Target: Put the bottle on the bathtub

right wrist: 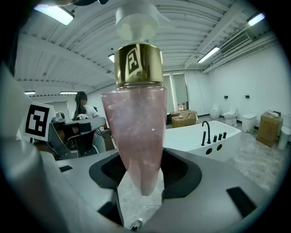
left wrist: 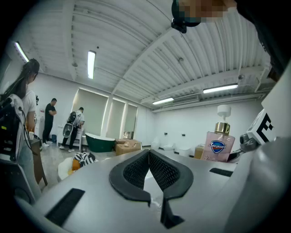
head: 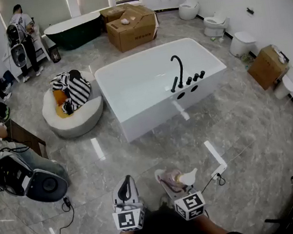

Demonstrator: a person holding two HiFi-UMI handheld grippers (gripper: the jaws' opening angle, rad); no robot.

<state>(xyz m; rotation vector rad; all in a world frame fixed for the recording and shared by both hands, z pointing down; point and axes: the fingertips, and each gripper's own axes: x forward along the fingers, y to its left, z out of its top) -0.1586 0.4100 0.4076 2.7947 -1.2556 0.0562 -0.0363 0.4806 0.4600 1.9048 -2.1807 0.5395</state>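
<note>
So here's my feed right now. The right gripper [head: 170,180] is clamped on the bottle [head: 179,179], down at the bottom of the head view over the grey marble floor [head: 235,127]. In the right gripper view the jaws of that gripper [right wrist: 141,170] squeeze the lower part of the bottle [right wrist: 136,127] from both sides. It's a pink bottle with a gold collar and a white pump on top, and it fills most of that view.

The left gripper [head: 126,183] sits just beside it and has nothing in it. In its own view the left gripper [left wrist: 148,154] has its pads pressed together at the tips, with nothing between them. The bottle [left wrist: 219,145] shows off to the right there, blue label facing the camera.

The white bathtub [head: 154,113] is up ahead in the middle of the room, well apart from both grippers, with a black faucet [head: 178,71] on its near rim. The right gripper view catches the bathtub [right wrist: 191,139] behind the bottle too.

Around it there's a round white pouf [head: 76,121] with a striped cloth on it, some cardboard boxes [head: 132,26], and toilets [head: 189,8] along the far wall.
</note>
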